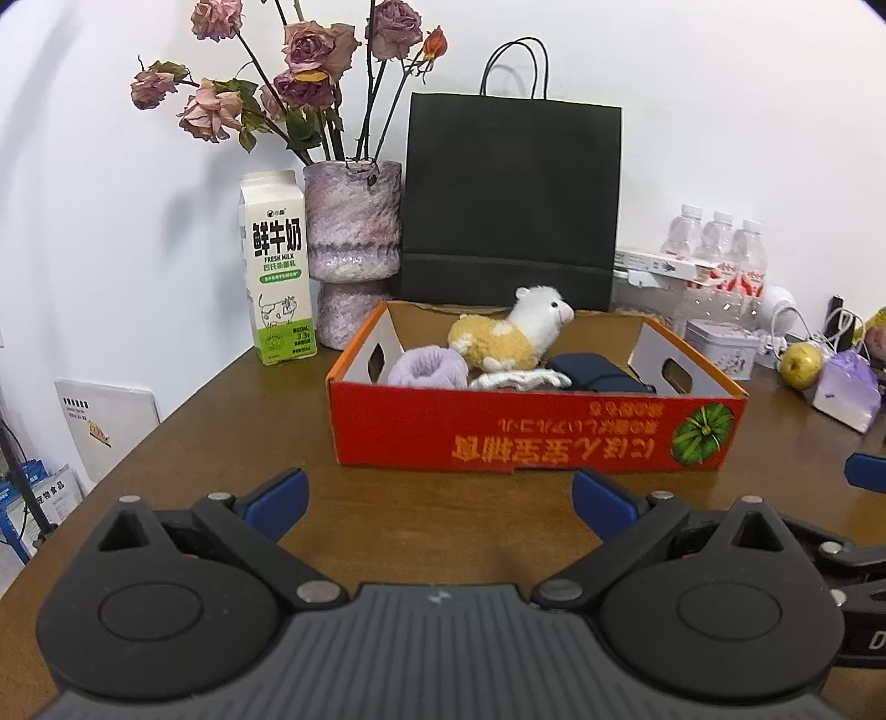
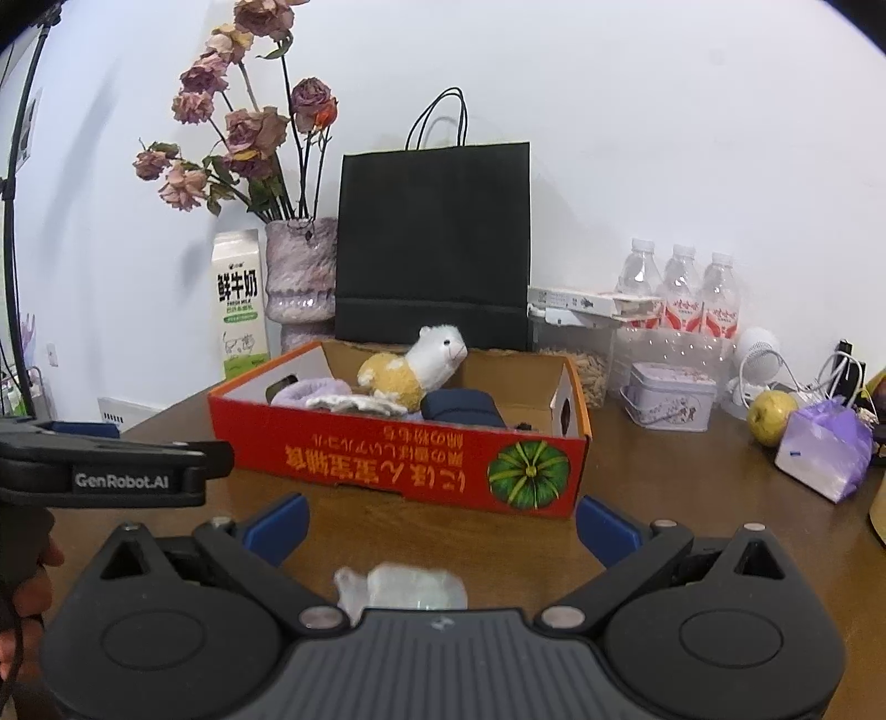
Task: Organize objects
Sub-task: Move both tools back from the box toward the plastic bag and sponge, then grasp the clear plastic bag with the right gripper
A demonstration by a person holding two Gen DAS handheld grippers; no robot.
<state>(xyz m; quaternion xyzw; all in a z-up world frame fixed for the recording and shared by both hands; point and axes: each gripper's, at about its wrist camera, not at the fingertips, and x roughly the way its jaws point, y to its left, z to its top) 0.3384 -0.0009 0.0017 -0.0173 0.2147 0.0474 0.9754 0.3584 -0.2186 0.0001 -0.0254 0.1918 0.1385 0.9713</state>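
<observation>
The cardboard box (image 1: pixel 531 432) is red outside with orange print and a green striped pumpkin picture — its inner walls are white and brown. Inside lie a white-and-yellow plush alpaca (image 1: pixel 512 332), a lilac fuzzy roll (image 1: pixel 426 368), a white cloth (image 1: pixel 520 380) and a navy bundle (image 1: pixel 595 371). The table (image 1: pixel 232 443) is dark brown wood. Behind stand a black paper bag (image 1: pixel 509 199), a white-and-green milk carton (image 1: pixel 277 266) and a mottled mauve vase (image 1: pixel 354 232) of faded pink roses (image 1: pixel 310 50). Both grippers' fingers (image 2: pixel 277 523) are blue — on black bodies.

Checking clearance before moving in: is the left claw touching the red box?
Apart. The left wrist view shows bare table between the open left claw and the red box.
</observation>
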